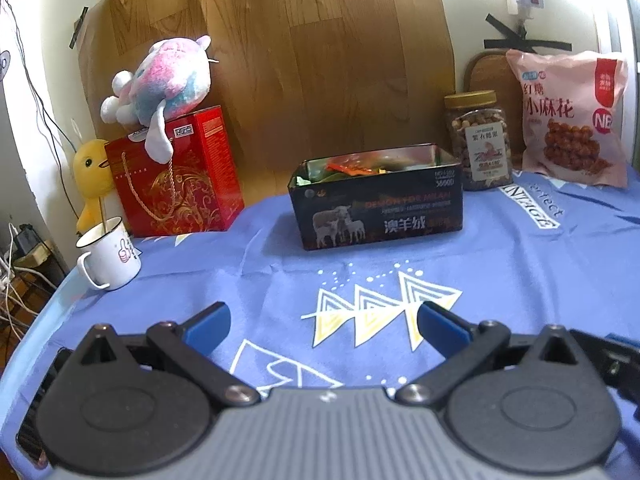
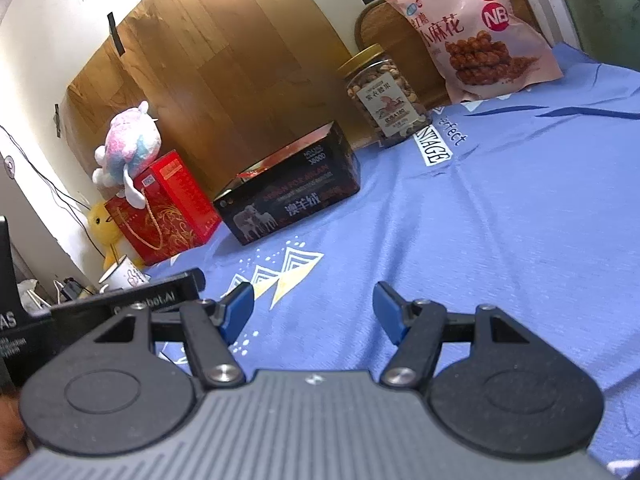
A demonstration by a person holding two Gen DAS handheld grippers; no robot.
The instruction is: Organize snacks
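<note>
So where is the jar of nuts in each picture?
Left wrist view: the jar of nuts stands upper right, between the dark tin box and the pink snack bag.
Right wrist view: the jar of nuts stands upper middle, tilted by the lens, right of the dark tin box and left of the pink snack bag.
Shared landmark: the red gift box with the plush toy on top.

Open dark tin, seemingly snack-filled
</note>
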